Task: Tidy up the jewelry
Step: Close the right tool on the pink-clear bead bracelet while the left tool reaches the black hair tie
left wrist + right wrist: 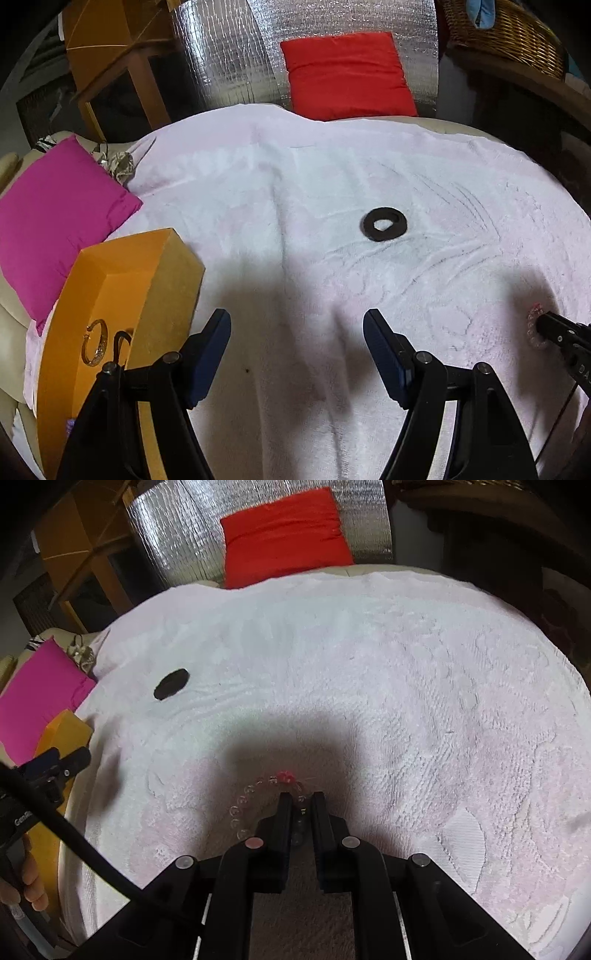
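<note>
A clear bead bracelet (245, 794) with a pink bead lies on the white towel (406, 701). My right gripper (301, 798) is shut on its right side, with beads pinched between the fingers. In the left wrist view the same bracelet (532, 332) shows at the right gripper's tip (546, 325). My left gripper (295, 317) hovers open over bare towel with nothing between its fingers. At its left stands an orange box (110, 266) holding gold bangles (98, 343). A black ring (384, 224) lies flat mid-towel, also seen in the right wrist view as the black ring (171, 684).
A pink cushion (55, 214) lies left of the box and a red cushion (347, 74) at the towel's far edge. Behind are a silver foil sheet (229, 55), wooden furniture (110, 55) and a wicker basket (509, 33). A person's hand (33, 882) holds the left gripper's handle.
</note>
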`<state>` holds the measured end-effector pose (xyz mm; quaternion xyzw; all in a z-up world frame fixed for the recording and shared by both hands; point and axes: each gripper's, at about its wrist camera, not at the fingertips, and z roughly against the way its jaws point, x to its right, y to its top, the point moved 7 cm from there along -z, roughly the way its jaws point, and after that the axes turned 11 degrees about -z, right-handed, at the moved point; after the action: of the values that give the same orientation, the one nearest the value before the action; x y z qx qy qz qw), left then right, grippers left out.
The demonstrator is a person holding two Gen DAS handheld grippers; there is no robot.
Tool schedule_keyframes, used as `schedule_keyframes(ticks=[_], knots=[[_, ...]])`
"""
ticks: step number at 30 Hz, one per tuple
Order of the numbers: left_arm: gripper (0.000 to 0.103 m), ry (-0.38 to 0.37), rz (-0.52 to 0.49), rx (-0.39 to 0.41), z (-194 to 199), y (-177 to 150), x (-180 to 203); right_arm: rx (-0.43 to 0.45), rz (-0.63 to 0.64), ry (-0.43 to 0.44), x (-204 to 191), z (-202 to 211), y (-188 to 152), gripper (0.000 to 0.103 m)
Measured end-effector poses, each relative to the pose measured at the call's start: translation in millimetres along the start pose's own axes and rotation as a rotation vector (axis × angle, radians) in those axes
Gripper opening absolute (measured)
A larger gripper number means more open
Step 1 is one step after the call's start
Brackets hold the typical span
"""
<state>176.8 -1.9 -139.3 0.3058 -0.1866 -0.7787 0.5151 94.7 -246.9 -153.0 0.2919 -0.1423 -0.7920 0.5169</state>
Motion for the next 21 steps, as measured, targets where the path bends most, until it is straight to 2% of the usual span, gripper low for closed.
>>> schedule_keyframes(ticks=[2,9,13,17,21], knots=[[0.075,0.014,-0.007,0.019,-0.7,1.0,-3.7,0.023,-0.021,0.025,2.0,1.8,-1.5,0.013],[0.075,-0.044,0.010,0.093,-6.1,13.9,-4.1,-0.055,-0.022,-0.001,-3.5,-1.9,6.1,0.012],[0.075,-0.130,0.062,0.034,-31.8,26.4,11.7,-0.129,-0.069,0.038,3.1,-5.1,12.1,0.013],[0.075,-0.145,0.083,0.011,-53.6,47.6,24.7,-0.202,-0.153,0.095,11.7,-6.9,16.7,0.013],[0.075,-0.162,0.119,-0.003,-72.9,69.2,30.5,-0.221,-0.179,0.109,12.5,-8.8,14.9,0.013]])
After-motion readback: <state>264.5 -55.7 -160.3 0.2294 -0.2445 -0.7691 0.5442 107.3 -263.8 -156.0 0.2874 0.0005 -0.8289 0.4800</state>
